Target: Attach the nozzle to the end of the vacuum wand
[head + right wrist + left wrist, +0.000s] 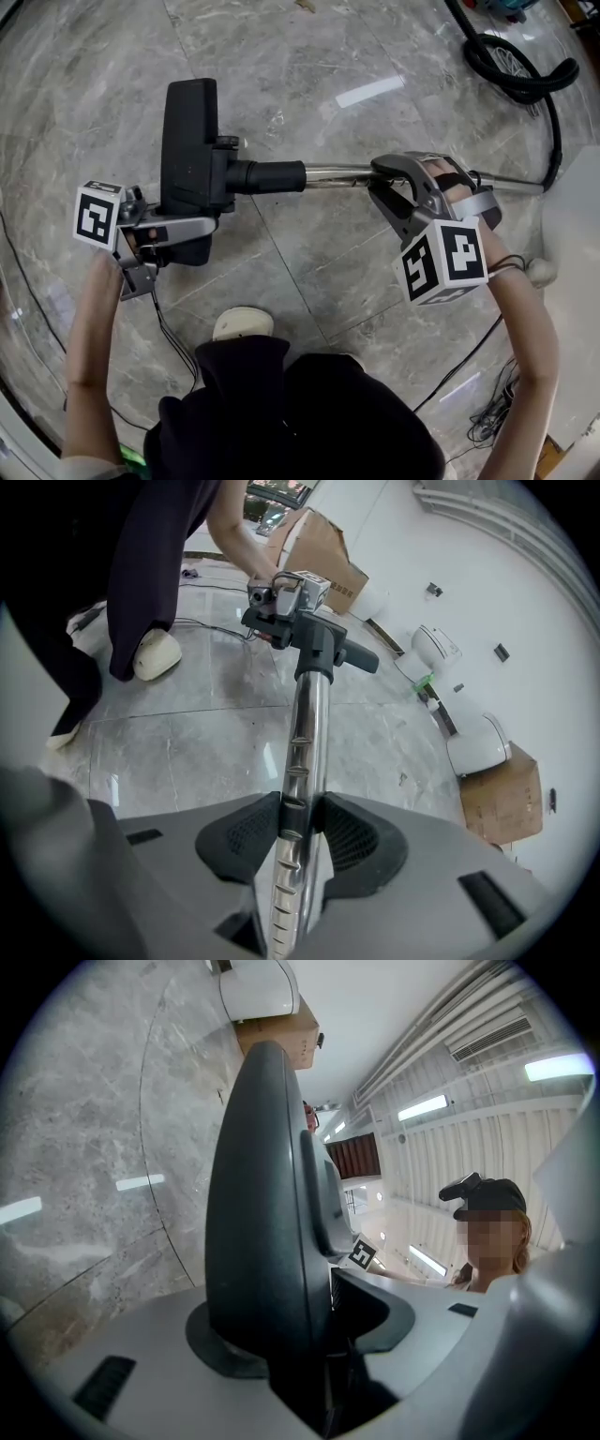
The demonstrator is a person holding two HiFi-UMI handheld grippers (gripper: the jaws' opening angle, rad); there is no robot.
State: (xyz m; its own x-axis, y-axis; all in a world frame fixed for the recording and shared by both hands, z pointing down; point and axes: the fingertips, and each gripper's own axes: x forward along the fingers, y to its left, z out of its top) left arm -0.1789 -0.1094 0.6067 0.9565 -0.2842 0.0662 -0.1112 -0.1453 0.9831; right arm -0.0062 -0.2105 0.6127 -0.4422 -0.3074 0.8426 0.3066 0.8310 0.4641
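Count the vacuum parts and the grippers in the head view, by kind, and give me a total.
nozzle: 1
wand: 1
hose: 1
grippers: 2, the left gripper shut on the nozzle, the right gripper shut on the wand
Total: 5

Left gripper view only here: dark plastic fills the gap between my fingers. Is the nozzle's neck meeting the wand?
Observer: Yes. The head view shows the nozzle neck joined end-on to the chrome wand; how deep it's seated is unclear.
Operator: What steadies the wand?
Observer: The right gripper, fingers clamped on the tube.
Operator: Where's the hose?
Observer: The black hose loops beyond the wand's far end, top right of the head view.
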